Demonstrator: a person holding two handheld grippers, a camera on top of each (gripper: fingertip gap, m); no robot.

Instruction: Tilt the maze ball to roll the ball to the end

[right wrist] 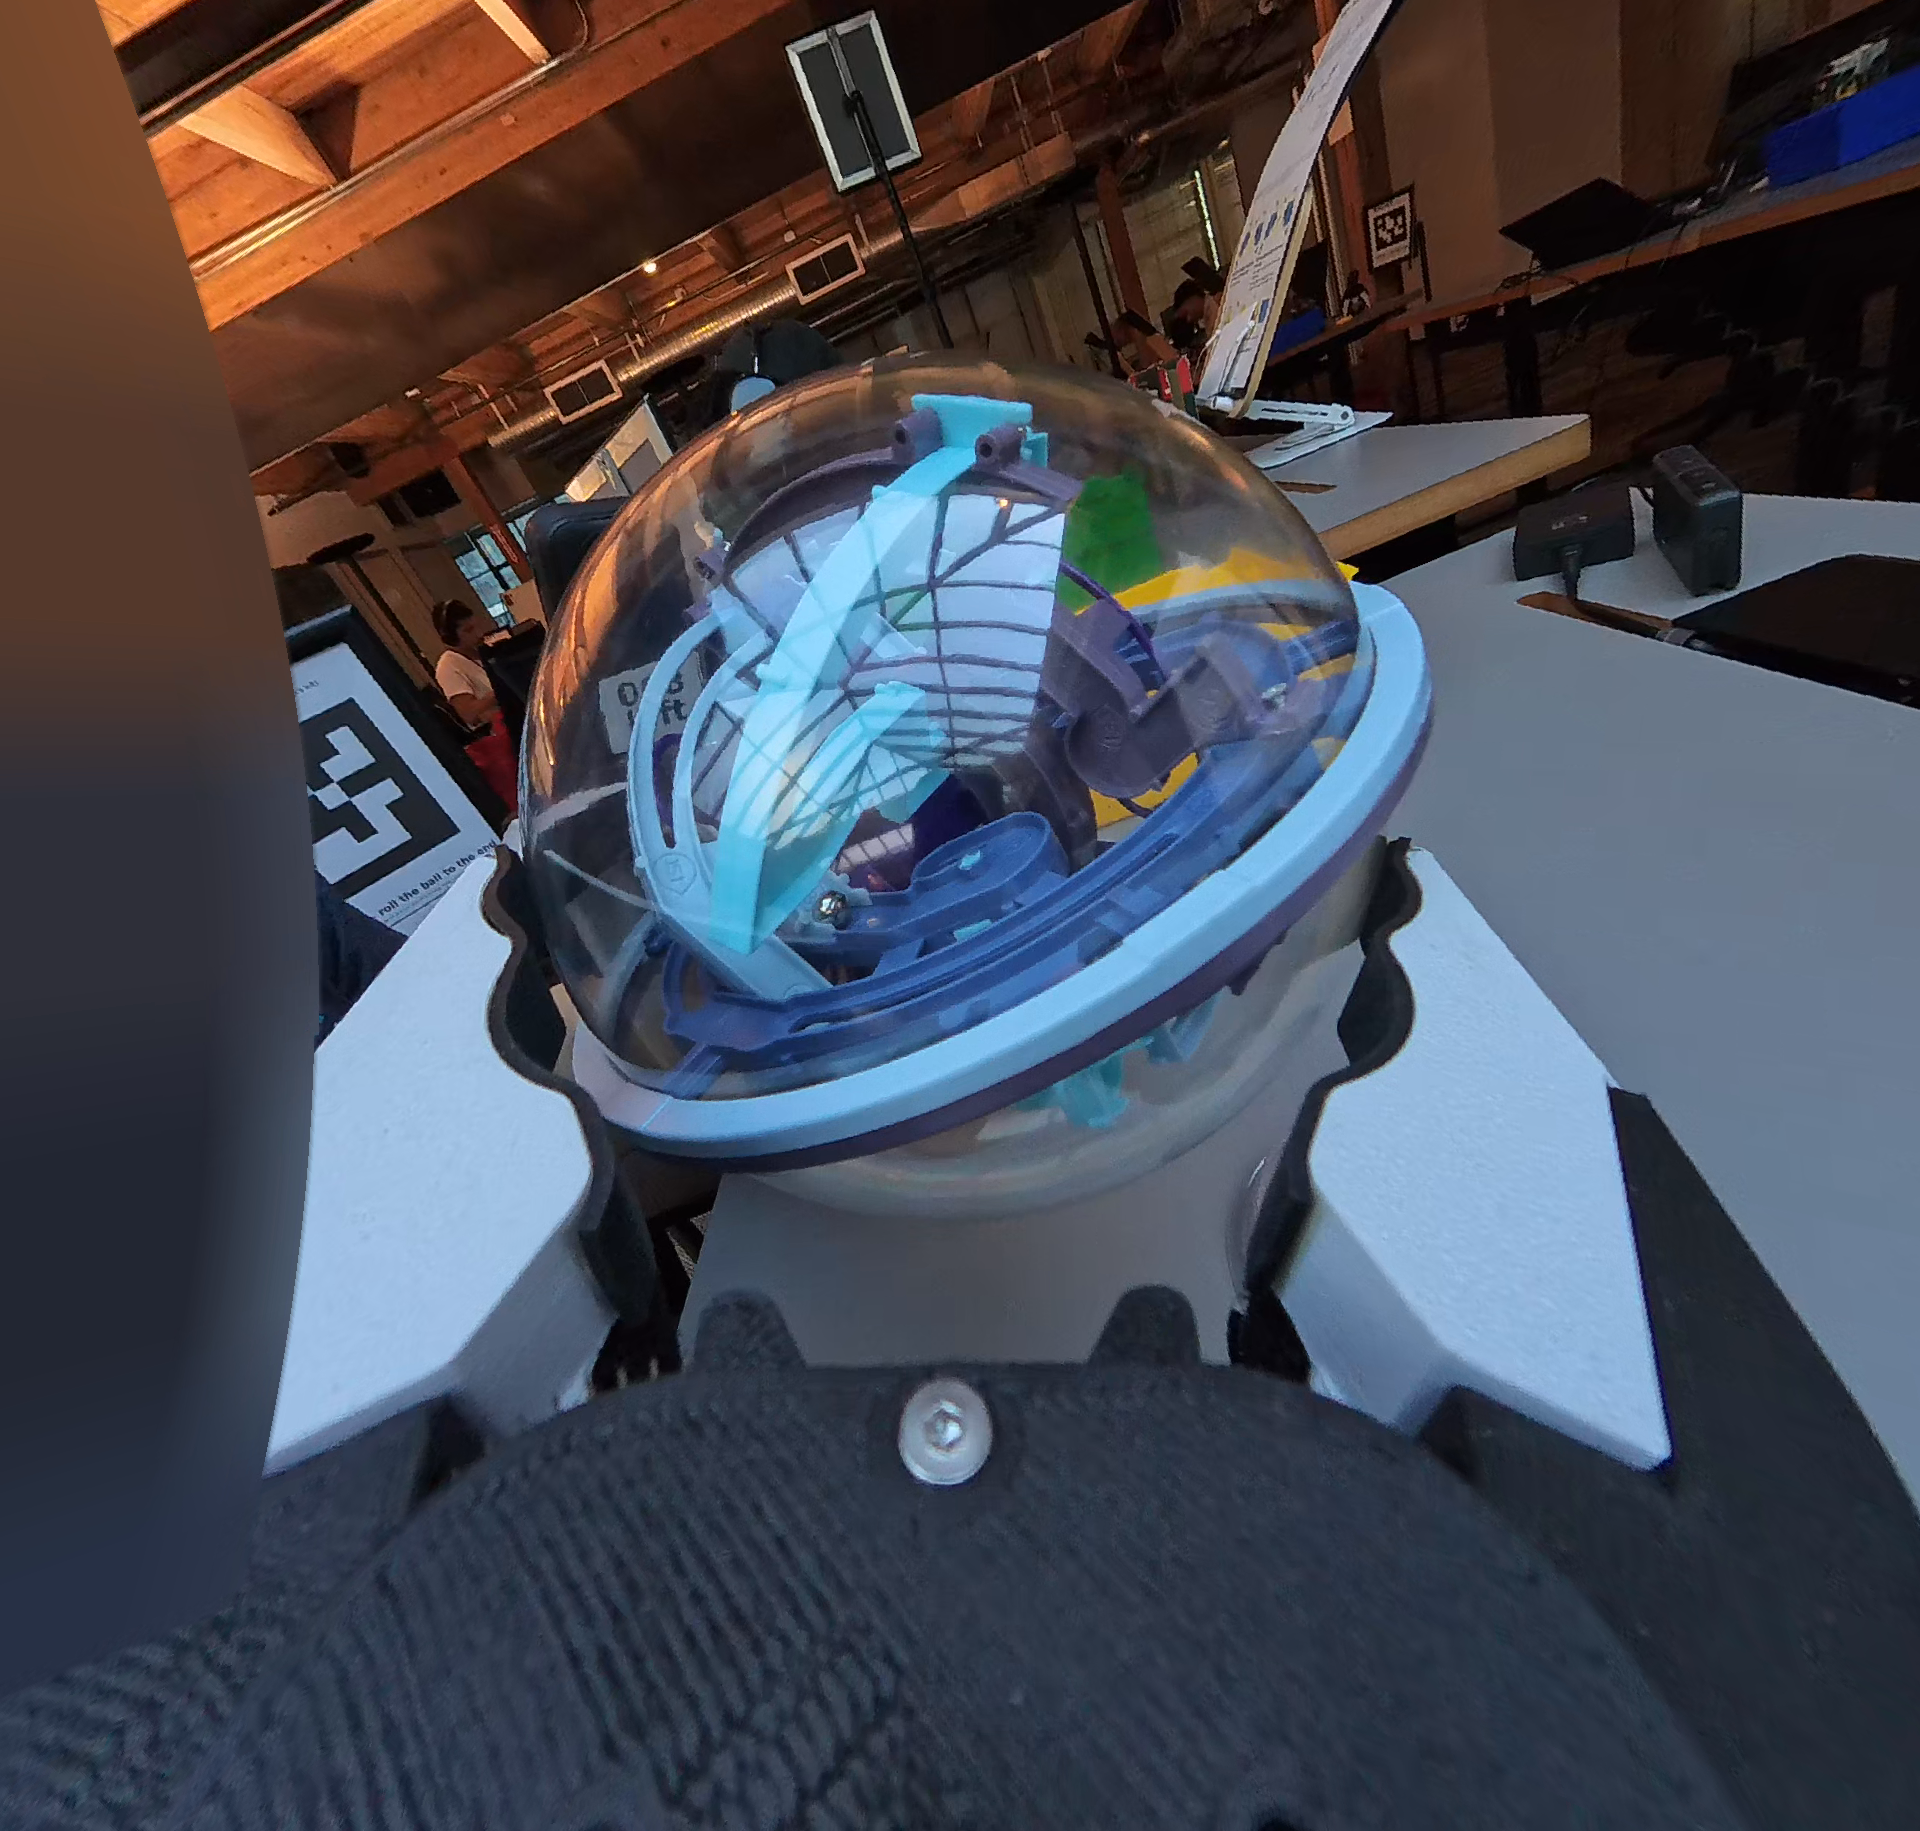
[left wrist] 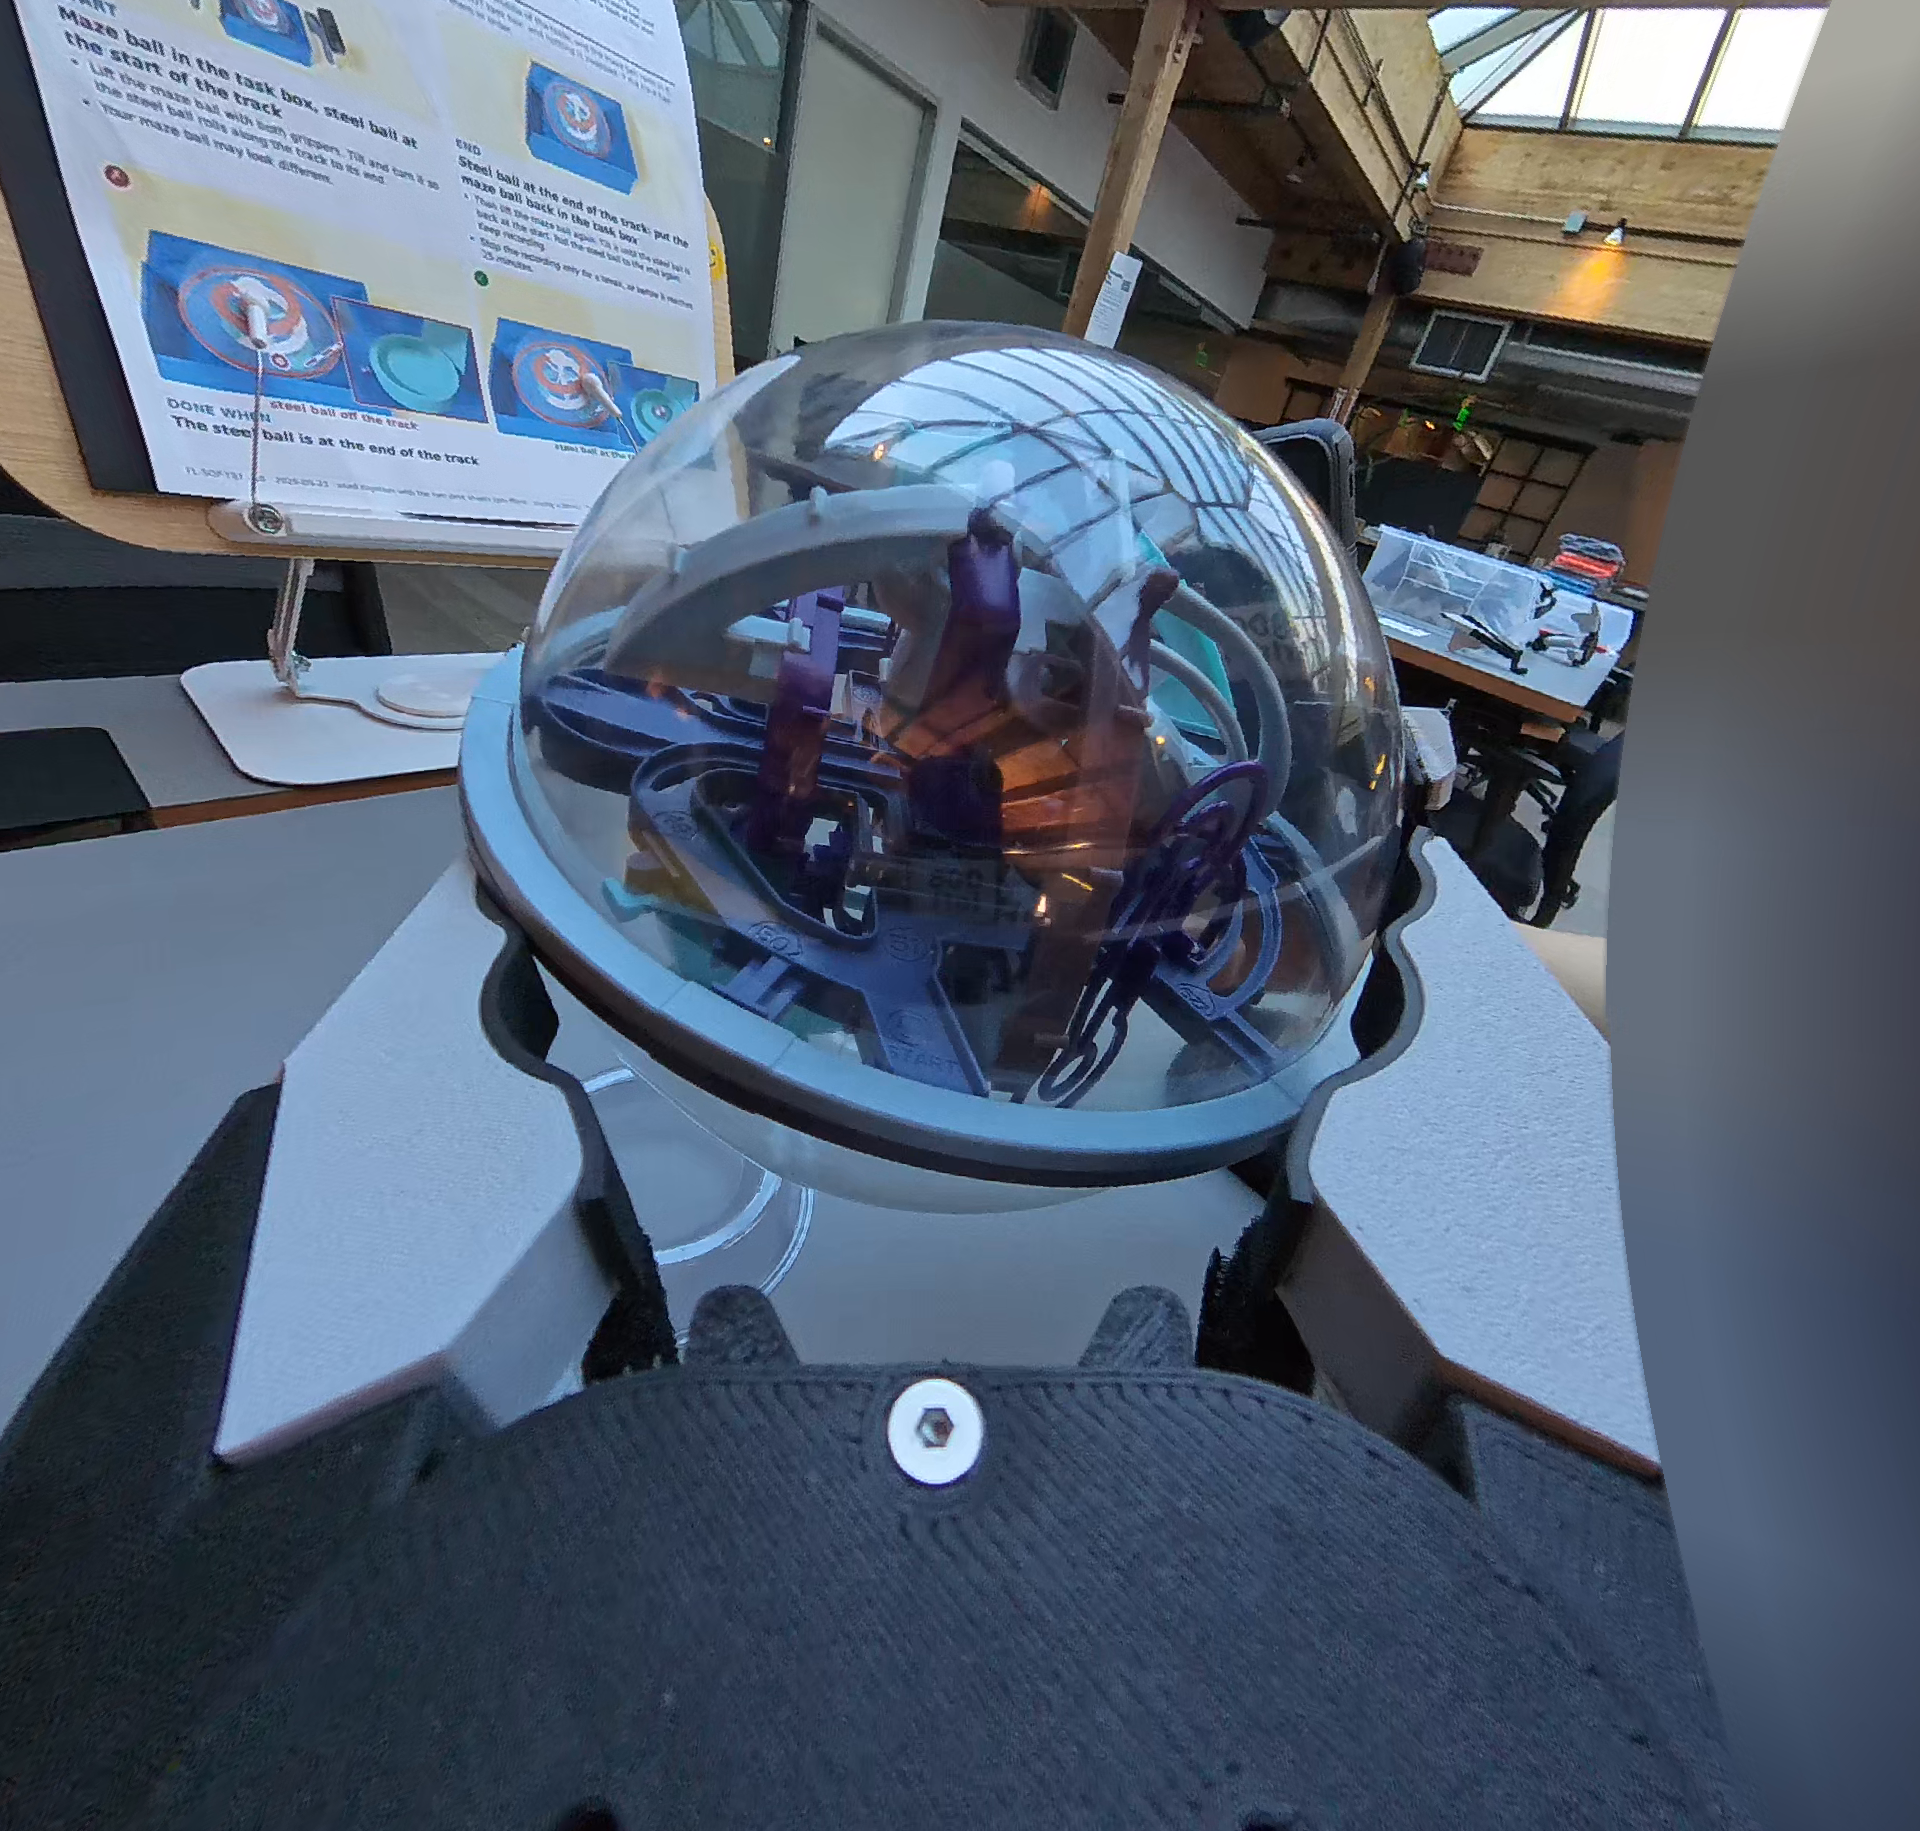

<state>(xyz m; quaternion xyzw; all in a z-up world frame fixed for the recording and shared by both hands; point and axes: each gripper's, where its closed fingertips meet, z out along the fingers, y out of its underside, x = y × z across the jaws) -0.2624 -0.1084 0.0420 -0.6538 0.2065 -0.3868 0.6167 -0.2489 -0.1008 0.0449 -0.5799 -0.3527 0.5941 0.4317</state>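
Observation:
The maze ball [left wrist: 956,742] is a clear sphere with a grey-blue ring around its middle and blue, purple and teal tracks inside. It is held between both grippers, above the table and tilted. My left gripper [left wrist: 956,888] is shut on it, with its white fingers [left wrist: 395,1106] against the ring on either side. My right gripper [right wrist: 945,872] is shut on the maze ball [right wrist: 956,742] from the opposite side. The small steel ball [right wrist: 831,906] rests on a dark blue track low in the sphere, next to a teal ramp. I cannot pick it out in the left wrist view.
An instruction sheet on a stand [left wrist: 343,202] is at the back left of the grey table [left wrist: 156,950]. A clear round base [left wrist: 727,1220] lies under the sphere. Black adapters [right wrist: 1621,534] and a black-and-white marker sign [right wrist: 384,794] are on the table [right wrist: 1662,846]. Other desks and people are far behind.

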